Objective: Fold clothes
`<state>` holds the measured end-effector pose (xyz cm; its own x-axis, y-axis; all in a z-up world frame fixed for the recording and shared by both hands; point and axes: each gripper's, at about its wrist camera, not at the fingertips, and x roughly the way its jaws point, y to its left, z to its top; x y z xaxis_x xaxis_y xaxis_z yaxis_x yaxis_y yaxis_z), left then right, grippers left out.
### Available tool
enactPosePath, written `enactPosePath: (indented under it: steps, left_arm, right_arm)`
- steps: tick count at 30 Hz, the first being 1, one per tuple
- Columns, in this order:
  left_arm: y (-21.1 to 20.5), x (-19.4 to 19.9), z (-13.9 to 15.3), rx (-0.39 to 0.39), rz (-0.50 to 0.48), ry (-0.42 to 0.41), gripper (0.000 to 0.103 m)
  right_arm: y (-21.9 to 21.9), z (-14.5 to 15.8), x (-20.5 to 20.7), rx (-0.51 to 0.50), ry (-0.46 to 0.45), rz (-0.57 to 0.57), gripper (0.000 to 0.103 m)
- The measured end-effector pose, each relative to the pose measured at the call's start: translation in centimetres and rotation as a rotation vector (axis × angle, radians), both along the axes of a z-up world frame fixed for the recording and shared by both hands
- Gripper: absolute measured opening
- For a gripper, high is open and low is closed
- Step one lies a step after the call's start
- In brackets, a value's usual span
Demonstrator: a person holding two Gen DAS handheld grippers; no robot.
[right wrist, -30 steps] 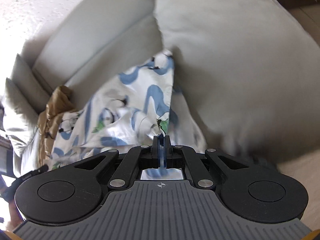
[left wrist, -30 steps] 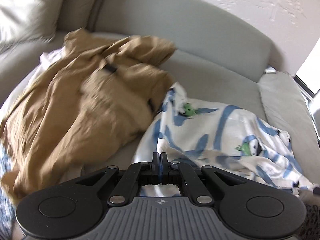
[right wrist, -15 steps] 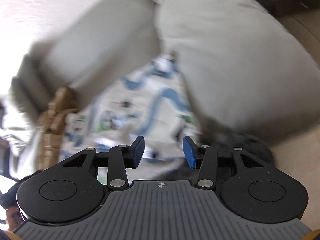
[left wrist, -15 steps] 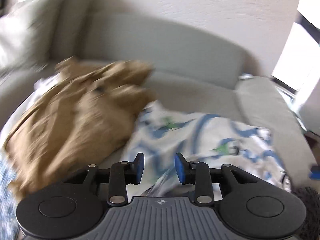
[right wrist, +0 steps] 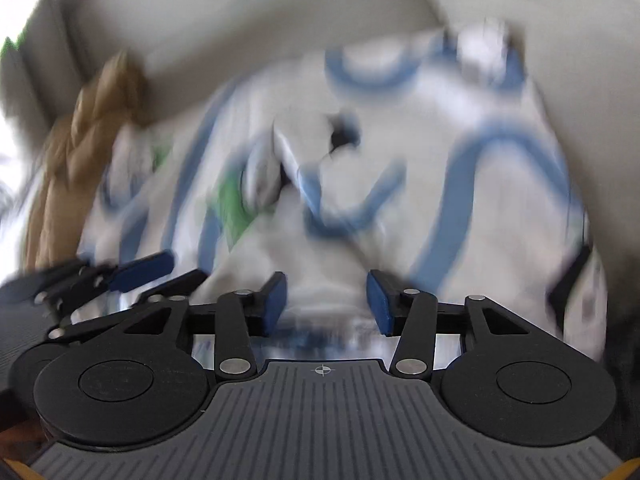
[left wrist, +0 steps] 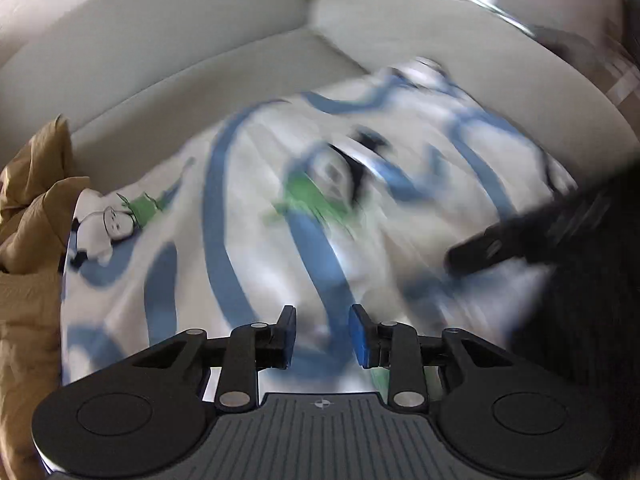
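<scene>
Printed white garment [left wrist: 256, 216], with its blue swirls and small green-hatted figures, lies spread across the grey sofa seat right beneath our two tools. Nearest to us in the left wrist view, our left gripper [left wrist: 322, 335] points steeply down over the cloth with its blue pads [left wrist: 357, 336] a narrow gap apart; the jaws have just been opening, and the fabric shows between them but we grip nothing. In the right wrist view our right gripper [right wrist: 326, 304] hangs over the same garment [right wrist: 460, 128], jaws parted somewhat wider, also freshly opened, with the pads clear of the cloth. Each tool shows at the edge of the other's picture, so they work near one another. Both pictures are smeared, so fine creases are hard to read. Beside the garment's left edge, touching it, sits a rumpled tan garment [left wrist: 28, 240]. Beyond the clothes rises the pale sofa back [left wrist: 168, 40], and a light cushion [left wrist: 420, 28] lies by the printed garment's far end.
</scene>
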<state>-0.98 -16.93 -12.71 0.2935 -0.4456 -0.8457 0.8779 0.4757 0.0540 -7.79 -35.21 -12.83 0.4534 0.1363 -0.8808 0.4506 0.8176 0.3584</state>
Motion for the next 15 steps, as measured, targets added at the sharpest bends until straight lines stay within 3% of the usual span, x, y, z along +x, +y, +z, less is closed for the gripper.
enactPosePath:
  steps: [2,4,8,10,11,13,15]
  left_arm:
    - [3.4,-1.6,1.1,-0.083,0.000,0.046,0.032]
    - [6.1,-2.0,1.7,-0.162,0.081,0.084,0.033]
    - [7.6,-1.8,1.5,-0.278,0.264,0.118,0.039]
    - [7.1,-1.3,1.5,-0.336,0.353,0.159,0.040]
    - [6.5,-1.6,1.5,-0.333,0.356,0.143,0.040]
    - [5.4,-3.3,1.3,-0.267,0.272,0.036,0.040]
    - [5.0,-5.2,0.9,-0.218,0.160,-0.043,0.040]
  right_arm:
    - [0.0,1.5,-3.5,0.080,-0.014,0.049,0.049]
    - [-0.7,3.1,-7.1,0.111,-0.077,0.036,0.058]
    - [-2.6,4.1,-10.2,0.058,-0.201,-0.109,0.060]
    - [-2.3,3.7,-9.5,0.053,-0.219,-0.112,0.054]
    - [-1.8,3.6,-8.9,0.042,-0.223,-0.092,0.052]
    - [0.1,3.7,-7.7,-0.045,-0.217,0.001,0.050]
    - [2.6,3.7,-7.0,-0.215,-0.199,0.130,0.052]
